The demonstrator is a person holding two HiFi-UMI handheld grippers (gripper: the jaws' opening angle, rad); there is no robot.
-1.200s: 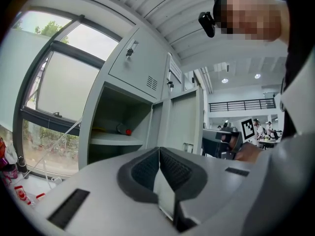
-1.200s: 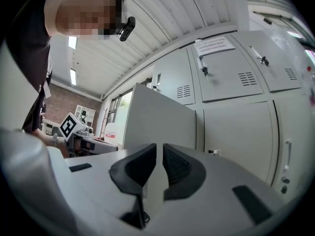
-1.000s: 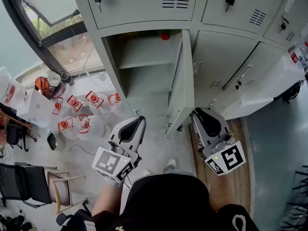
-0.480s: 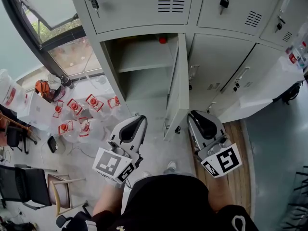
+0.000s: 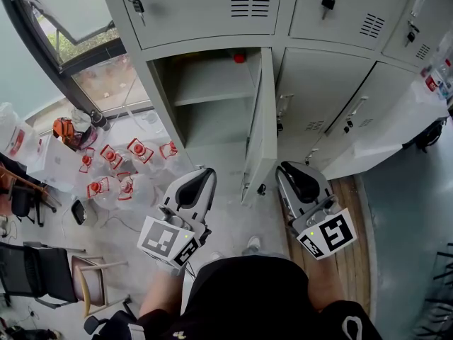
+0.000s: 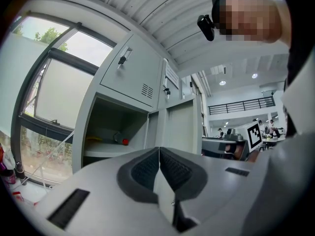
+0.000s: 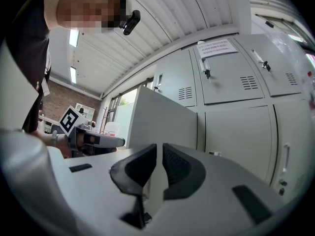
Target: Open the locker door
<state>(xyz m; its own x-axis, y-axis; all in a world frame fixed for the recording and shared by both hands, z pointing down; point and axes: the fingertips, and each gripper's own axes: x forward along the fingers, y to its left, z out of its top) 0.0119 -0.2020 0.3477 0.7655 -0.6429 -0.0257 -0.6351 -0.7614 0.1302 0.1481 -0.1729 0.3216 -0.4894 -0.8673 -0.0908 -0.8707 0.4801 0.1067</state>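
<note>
The grey locker door stands wide open, edge-on toward me, and shows a compartment with a shelf. A small red-capped thing sits at the back of that shelf. My left gripper hangs in front of the open compartment, to the left of the door's lower edge, jaws shut and empty. My right gripper is just right of the door, close to its bottom corner without touching it, jaws together with nothing between them. In the left gripper view the jaws point at the compartment. In the right gripper view the door rises ahead of the jaws.
Several red-capped water jugs crowd the floor at the left under a window. Chairs stand at the lower left. Keys hang in the upper lockers. A white wrapped bundle leans at the right, beside a wooden floor strip.
The head view has shifted a little. Both grippers and the open door stand as before.
</note>
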